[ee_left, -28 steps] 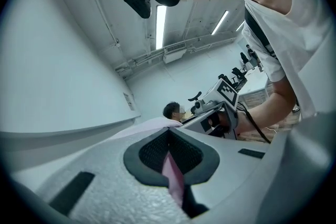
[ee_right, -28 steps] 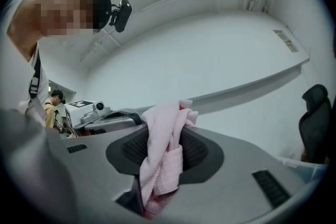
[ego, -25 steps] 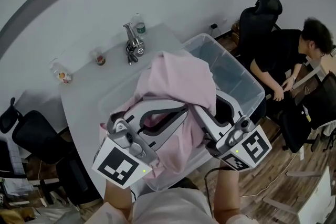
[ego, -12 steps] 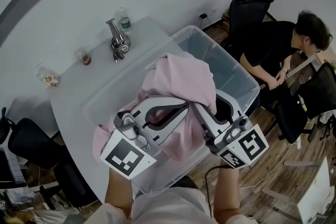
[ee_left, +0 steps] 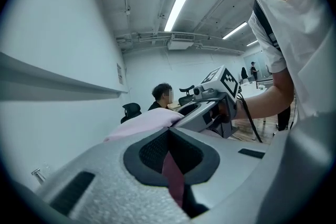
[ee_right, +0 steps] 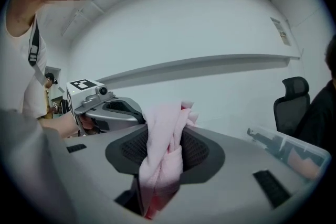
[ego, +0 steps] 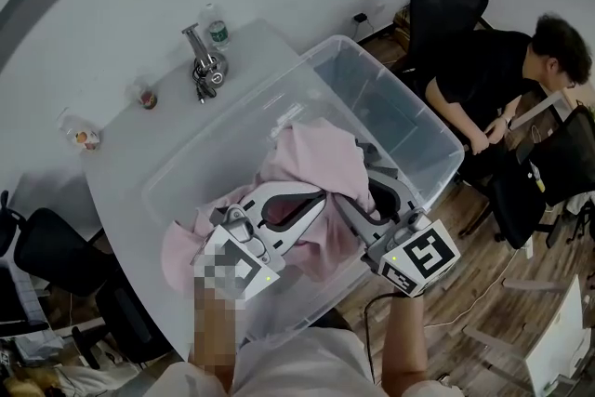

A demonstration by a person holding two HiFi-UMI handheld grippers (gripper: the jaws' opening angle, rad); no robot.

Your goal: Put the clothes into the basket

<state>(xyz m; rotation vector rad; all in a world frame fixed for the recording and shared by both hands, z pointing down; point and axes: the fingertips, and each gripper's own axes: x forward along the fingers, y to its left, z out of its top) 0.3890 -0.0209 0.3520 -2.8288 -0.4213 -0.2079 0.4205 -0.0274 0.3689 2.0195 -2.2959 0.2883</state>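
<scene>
A pink garment [ego: 321, 158] hangs bunched between both grippers, low inside the clear plastic basket [ego: 423, 121] on the white table. My left gripper [ego: 316, 195] is shut on a thin fold of it; the left gripper view shows the pink strip [ee_left: 172, 170] pinched between the dark pads. The right gripper [ego: 361, 174] is shut on a thicker twist of the same cloth [ee_right: 164, 147]. The two grippers sit close, side by side, with the garment draped over their fingertips. More pink cloth [ego: 181, 242] spills toward the basket's near left corner.
On the white table [ego: 130, 172] beyond the basket stand a metal tap-like fixture [ego: 204, 70], a bottle [ego: 216, 25] and two small jars [ego: 146, 96] [ego: 82, 137]. A person [ego: 507, 84] sits at the right by black office chairs [ego: 456, 5]. Another chair [ego: 51, 246] is at the left.
Both grippers have sunk with the pink garment, from above the basket's rim down into it. The cloth now lies lower and flatter between the walls.
</scene>
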